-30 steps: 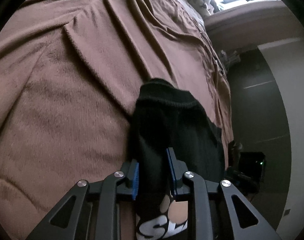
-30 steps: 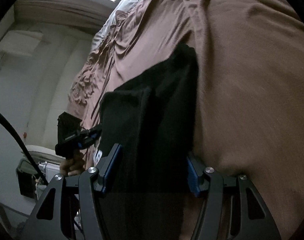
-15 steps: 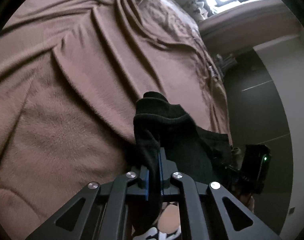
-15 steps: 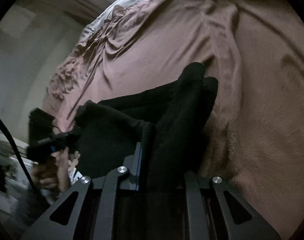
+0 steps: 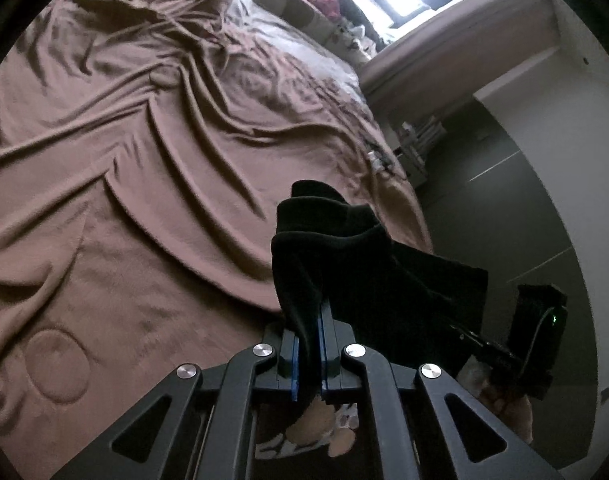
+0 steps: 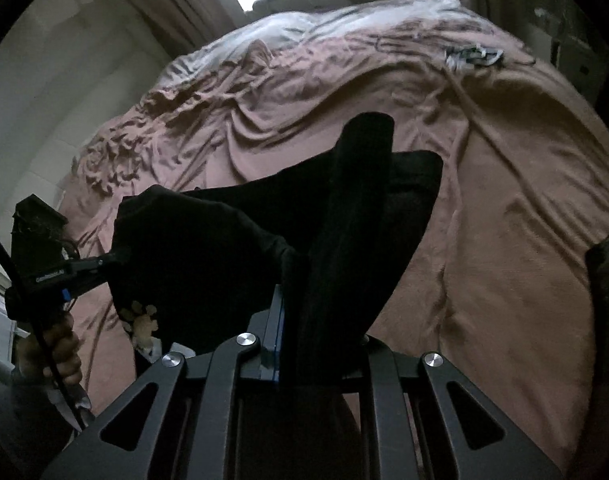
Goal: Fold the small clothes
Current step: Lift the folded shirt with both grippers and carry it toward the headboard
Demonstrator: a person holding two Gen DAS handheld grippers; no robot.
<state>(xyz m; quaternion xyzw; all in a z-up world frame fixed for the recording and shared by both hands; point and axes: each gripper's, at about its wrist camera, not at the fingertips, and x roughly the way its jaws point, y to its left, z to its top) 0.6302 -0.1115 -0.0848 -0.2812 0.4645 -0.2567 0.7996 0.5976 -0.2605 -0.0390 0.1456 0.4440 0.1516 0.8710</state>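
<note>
Black garment (image 5: pixel 344 264) hangs pinched inside each hand-held gripper (image 5: pixel 309 354).

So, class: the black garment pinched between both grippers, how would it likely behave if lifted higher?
Probably floppy: the black garment sags between the left gripper and the right gripper and bunches above each set of jaws. Likely light, since thin pinches hold it. It seems unlikely to slip, being soft cloth, and should drape onto the brown blanket if released.
</note>
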